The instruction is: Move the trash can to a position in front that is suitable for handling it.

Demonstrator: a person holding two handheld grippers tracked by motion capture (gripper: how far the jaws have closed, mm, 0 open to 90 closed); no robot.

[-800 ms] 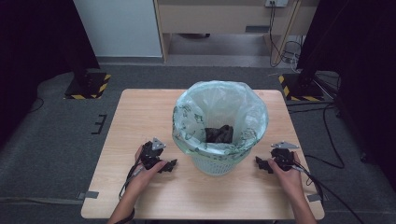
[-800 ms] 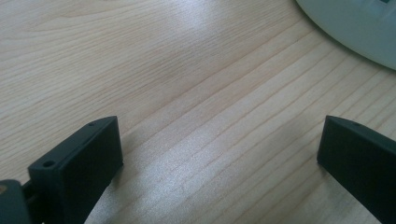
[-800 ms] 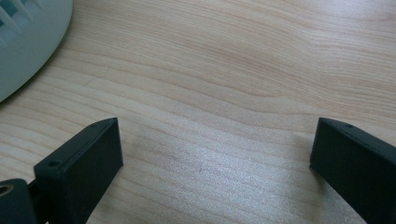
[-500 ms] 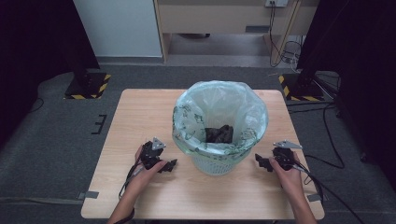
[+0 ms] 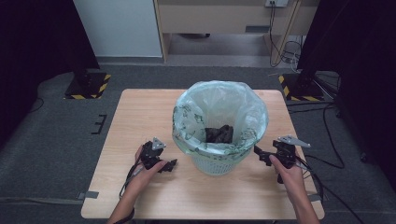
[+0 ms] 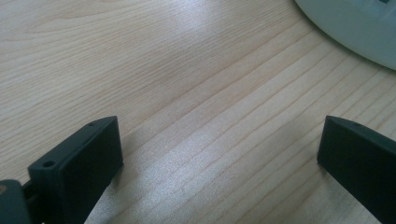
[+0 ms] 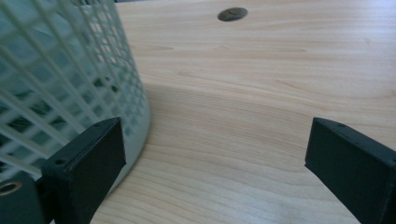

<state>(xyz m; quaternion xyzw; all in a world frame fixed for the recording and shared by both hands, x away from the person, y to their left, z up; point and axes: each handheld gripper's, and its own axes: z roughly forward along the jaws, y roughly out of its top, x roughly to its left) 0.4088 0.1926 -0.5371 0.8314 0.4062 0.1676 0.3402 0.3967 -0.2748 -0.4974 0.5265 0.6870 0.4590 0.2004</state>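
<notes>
1. Near the front edge of the table (image 5: 140,112), just left of the bin, I hold my left gripper (image 5: 169,164) low over the wood, its jaws pointing toward the bin's base.
2. Its jaws stand wide apart with nothing between them; the left gripper view (image 6: 219,144) has only bare wood grain in the gap, and the pale curved foot of the bin sits at the upper right corner of that view.
3. At the right side of the bin, toward the table's right edge, I hold my right gripper (image 5: 259,154), also low and aimed at the bin.
4. Its jaws are spread wide as well and clamp nothing; in the right gripper view (image 7: 215,144) one jaw lies just beside the bin's wall, though I cannot tell whether it touches.
5. Between my two hands, at the middle of the table, stands the bin (image 5: 215,164), a white lattice basket, upright.
6. A pale green plastic bag (image 5: 243,109) lines it and folds out over the rim.
7. Down at the bottom of the bag lies a dark crumpled lump (image 5: 219,134); I cannot tell what it is.
8. Farther off, toward the back of the table, a small round hole (image 7: 232,14) shows in the wood.
</notes>
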